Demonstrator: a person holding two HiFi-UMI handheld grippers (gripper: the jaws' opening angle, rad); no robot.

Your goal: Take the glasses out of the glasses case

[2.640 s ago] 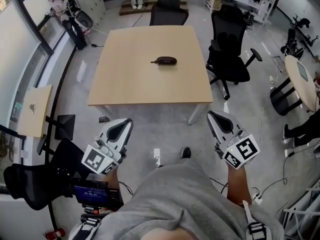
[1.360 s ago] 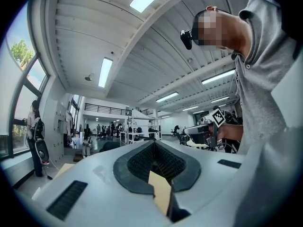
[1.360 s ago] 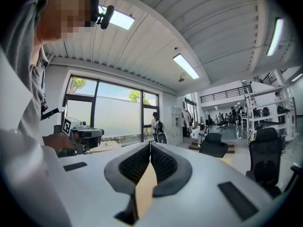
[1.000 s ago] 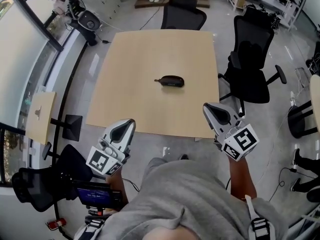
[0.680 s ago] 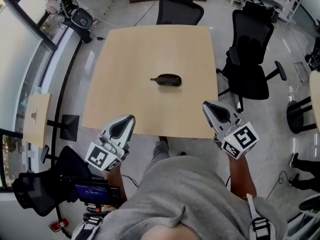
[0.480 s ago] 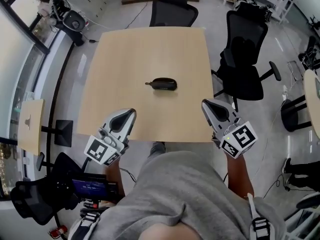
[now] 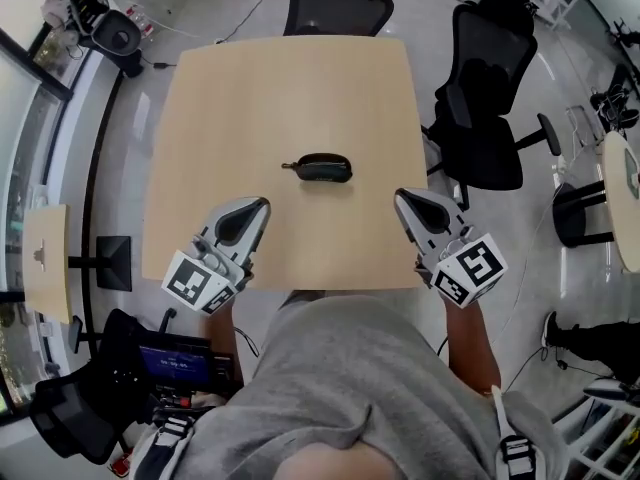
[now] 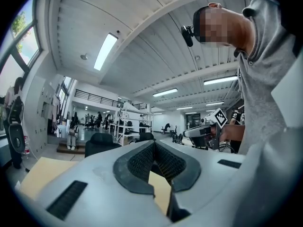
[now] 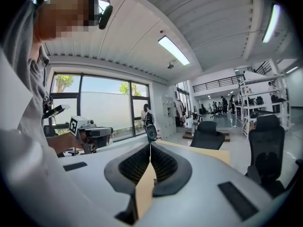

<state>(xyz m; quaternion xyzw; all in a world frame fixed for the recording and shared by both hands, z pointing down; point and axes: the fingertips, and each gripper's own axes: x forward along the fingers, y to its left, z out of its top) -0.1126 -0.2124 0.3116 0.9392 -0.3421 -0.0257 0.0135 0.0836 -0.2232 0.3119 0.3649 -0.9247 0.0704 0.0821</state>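
The dark oval glasses case lies shut near the middle of the tan table; no glasses show. My left gripper hovers over the table's near edge, below and left of the case, its jaws together with nothing between them. Mirroring it, my right gripper sits below and right of the case, also shut and empty. Both are well apart from the case. In the left gripper view the closed tips point across the table and the right gripper shows beside them. The right gripper view shows its closed tips and the left gripper.
One black office chair stands at the table's far side, another at its right. A round table's edge is further right. A small wooden side table and a dark stand with a screen are at the left.
The person has stepped up to the table. Both grippers have moved forward from over the floor to over the table's near edge, closer to the case, jaws still together.
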